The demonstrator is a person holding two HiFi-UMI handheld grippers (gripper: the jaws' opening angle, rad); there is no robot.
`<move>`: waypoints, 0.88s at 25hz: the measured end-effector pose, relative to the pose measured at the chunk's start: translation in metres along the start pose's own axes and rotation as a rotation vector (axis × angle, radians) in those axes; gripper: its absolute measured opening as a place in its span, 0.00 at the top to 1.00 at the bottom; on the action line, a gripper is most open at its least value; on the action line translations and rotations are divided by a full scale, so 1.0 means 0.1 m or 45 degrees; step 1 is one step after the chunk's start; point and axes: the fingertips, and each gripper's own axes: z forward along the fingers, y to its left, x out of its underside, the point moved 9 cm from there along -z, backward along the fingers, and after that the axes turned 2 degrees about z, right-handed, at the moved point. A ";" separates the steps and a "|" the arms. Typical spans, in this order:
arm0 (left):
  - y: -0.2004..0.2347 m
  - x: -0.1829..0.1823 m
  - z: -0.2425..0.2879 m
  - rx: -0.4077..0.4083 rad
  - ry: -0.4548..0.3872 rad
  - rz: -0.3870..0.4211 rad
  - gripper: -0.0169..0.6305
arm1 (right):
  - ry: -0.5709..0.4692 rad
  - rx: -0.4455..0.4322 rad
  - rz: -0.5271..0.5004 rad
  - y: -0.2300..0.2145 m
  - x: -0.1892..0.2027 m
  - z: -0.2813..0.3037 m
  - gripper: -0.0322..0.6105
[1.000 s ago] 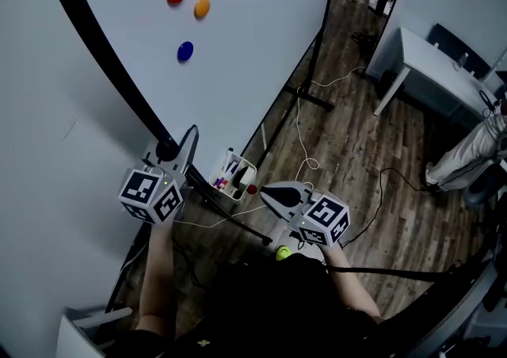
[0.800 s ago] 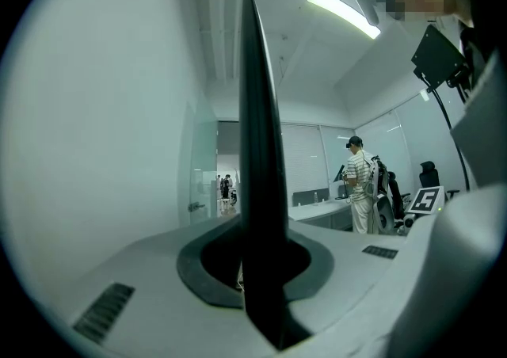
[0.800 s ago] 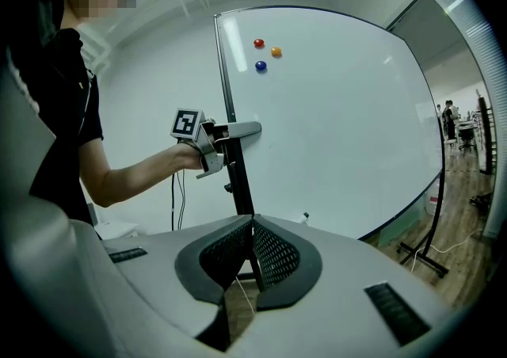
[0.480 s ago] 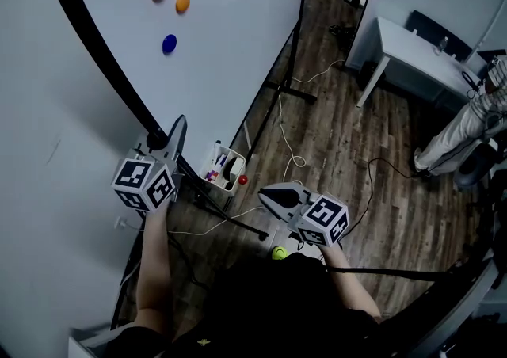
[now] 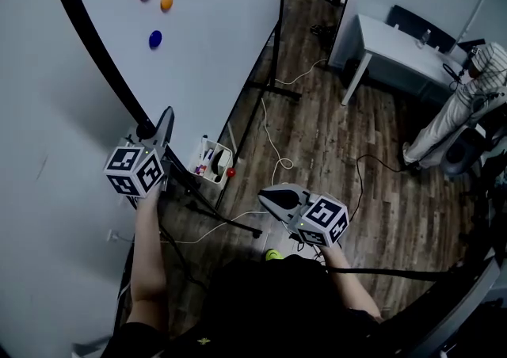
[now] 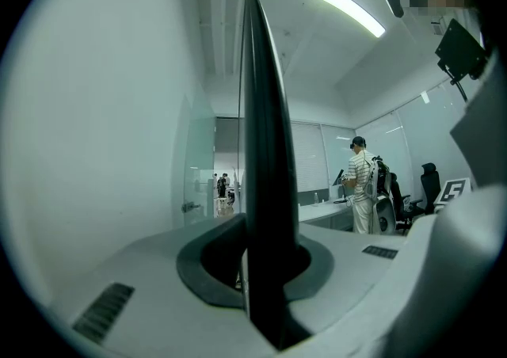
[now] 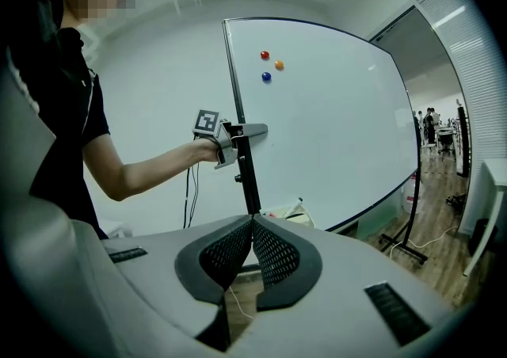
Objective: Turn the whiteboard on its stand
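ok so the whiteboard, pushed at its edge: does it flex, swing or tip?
Probably stiff: a rigid-looking black frame edges the whiteboard where the left tongs clamp it. Tipping seems unlikely, since the stand's feet spread wide. It's likely heavy for one grip, and a fast swing might shake the magnets or the marker tray.

One whiteboard [image 5: 214, 32], three magnets [image 5: 155, 38], two hand-held grippers, left [image 5: 164, 122] and right [image 5: 266, 196], one desk [image 5: 396, 39], one person [image 5: 455, 111]

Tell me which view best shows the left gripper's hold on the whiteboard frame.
Left gripper view: the frame fills the gap, left gripper shut on it. Head view shows it from above; right gripper view, small and side-on.
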 end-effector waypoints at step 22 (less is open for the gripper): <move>0.14 0.29 0.23 0.004 -0.023 -0.009 0.90 | 0.010 0.029 -0.021 0.26 0.40 -0.03 0.95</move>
